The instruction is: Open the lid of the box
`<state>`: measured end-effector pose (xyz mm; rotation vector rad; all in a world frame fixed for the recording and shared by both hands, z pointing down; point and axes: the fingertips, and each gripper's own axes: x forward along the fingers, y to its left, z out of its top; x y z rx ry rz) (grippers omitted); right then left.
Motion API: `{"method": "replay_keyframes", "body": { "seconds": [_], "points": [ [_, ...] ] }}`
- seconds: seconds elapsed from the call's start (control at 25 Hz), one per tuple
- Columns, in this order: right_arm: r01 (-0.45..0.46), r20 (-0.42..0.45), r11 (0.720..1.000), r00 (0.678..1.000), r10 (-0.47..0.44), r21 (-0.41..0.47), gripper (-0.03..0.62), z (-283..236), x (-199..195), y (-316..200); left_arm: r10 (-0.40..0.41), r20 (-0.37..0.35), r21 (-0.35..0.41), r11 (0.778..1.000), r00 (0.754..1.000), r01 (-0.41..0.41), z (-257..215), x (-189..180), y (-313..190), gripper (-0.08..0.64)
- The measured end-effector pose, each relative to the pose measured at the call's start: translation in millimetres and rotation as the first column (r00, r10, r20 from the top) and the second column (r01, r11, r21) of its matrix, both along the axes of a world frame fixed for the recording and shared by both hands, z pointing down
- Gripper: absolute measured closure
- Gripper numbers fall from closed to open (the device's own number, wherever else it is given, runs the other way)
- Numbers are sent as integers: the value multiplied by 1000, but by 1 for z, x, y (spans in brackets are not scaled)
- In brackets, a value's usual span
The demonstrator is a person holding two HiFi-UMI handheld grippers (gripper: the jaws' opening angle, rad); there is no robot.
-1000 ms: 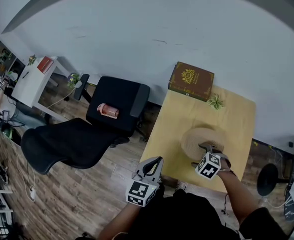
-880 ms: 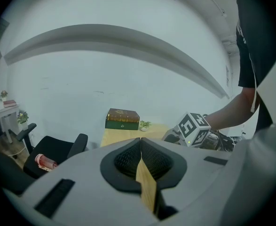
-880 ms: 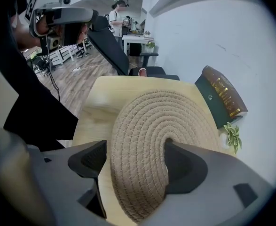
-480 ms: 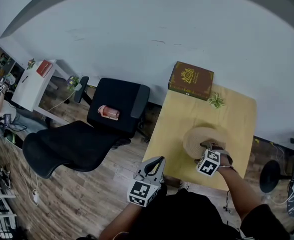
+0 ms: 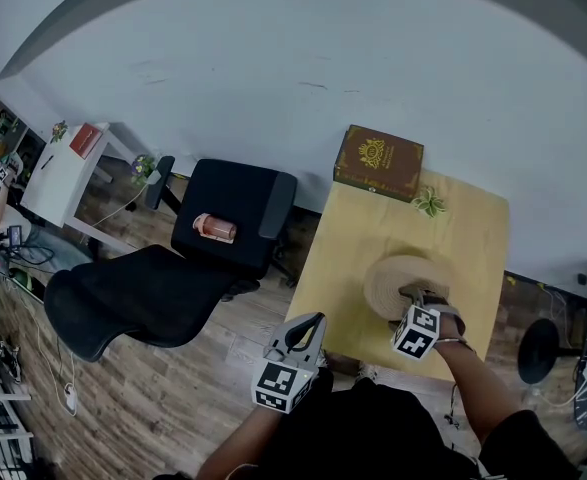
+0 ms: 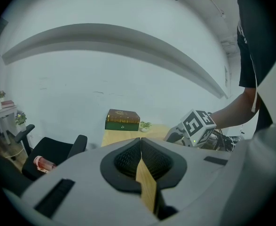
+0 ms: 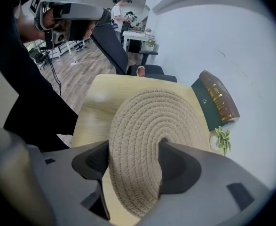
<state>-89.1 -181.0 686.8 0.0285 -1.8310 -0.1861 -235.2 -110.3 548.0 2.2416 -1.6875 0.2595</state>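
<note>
A round woven rope box [image 5: 405, 273] with a flat coiled lid [image 7: 152, 121] sits on the small wooden table [image 5: 353, 238]. My right gripper [image 5: 414, 296] is at the lid's near side. Its jaws are closing, and the lid's near part [image 7: 134, 161] fills the gap between the pads. I cannot see the pads pressing into the rope. My left gripper [image 5: 311, 326] hangs off the table's left front corner, shut and holding nothing [image 6: 140, 140]. A brown book-shaped box [image 5: 378, 161] lies closed at the table's far edge.
A small potted plant [image 5: 430, 203] stands beside the book-shaped box. A black office chair [image 5: 233, 213] with a pink can [image 5: 215, 225] on its seat stands left of the table. A white desk [image 5: 68, 158] is further left. The white wall runs behind the table.
Hardly anything differs: the right gripper stays at the woven lid's near side and the left gripper keeps its place off the table corner.
</note>
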Motion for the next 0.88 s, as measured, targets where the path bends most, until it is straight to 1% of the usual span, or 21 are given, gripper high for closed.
{"method": "replay_keyframes", "body": {
  "seconds": [0.28,0.68,0.88],
  "points": [
    [-27,22,999,999,26,34,267,-8,0,-3,10,-1,5,1000,1000,-10,0,0,-1,538],
    [-82,98,991,993,72,101,281,-34,2,-6,30,-6,12,999,1000,-30,-2,8,-5,538],
    [-96,121,987,989,81,125,290,-44,4,-6,39,-7,13,999,999,-39,-2,14,-6,538]
  ]
}}
